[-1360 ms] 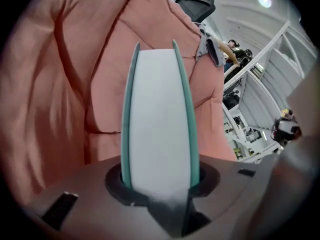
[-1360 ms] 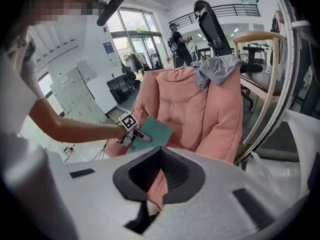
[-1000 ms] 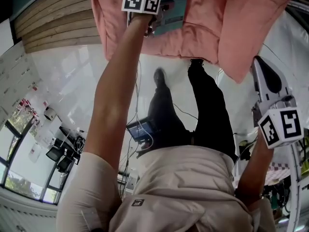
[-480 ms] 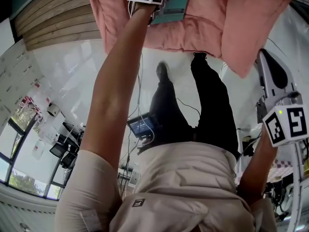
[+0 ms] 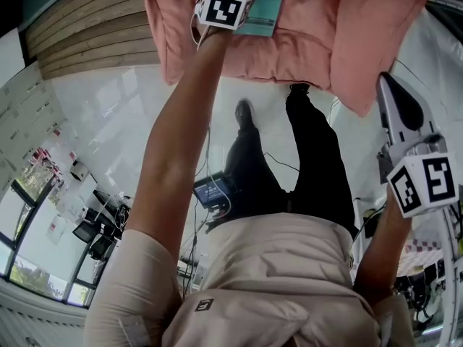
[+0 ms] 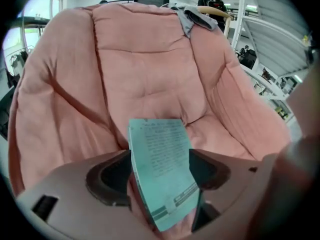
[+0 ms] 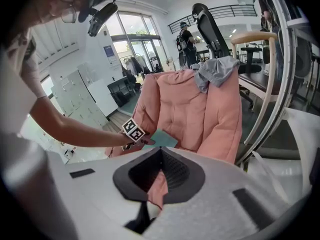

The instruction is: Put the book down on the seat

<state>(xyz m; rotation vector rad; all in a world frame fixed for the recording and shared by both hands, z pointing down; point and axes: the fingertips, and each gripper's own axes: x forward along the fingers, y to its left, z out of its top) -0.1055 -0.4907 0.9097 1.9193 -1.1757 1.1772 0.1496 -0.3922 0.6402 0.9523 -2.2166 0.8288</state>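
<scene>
The teal book (image 6: 161, 169) rests on the seat of the pink padded chair (image 6: 145, 69), slanted against the cushion. My left gripper (image 6: 160, 176) stands open around it; its jaws have just been opening, and the dark pads (image 6: 111, 178) stand apart on either side of the book. In the head view the book (image 5: 255, 2) shows at the top edge beside the left gripper's marker cube (image 5: 224, 7). From the right gripper view I see the book (image 7: 162, 138) beyond that cube. My right gripper (image 7: 160, 151) hangs back at the right, its pads meeting, holding nothing.
A grey cloth (image 7: 215, 71) is draped over the chair's back. A curved white metal frame (image 7: 280, 84) stands right of the chair. The person's legs (image 5: 311, 157) and a small device with cables (image 5: 213, 192) are over the glossy white floor (image 5: 108, 114).
The left gripper has rolled and shifted slightly right, and its jaws have come off the book. More of the book now shows beside the cube. The right gripper has barely moved.
</scene>
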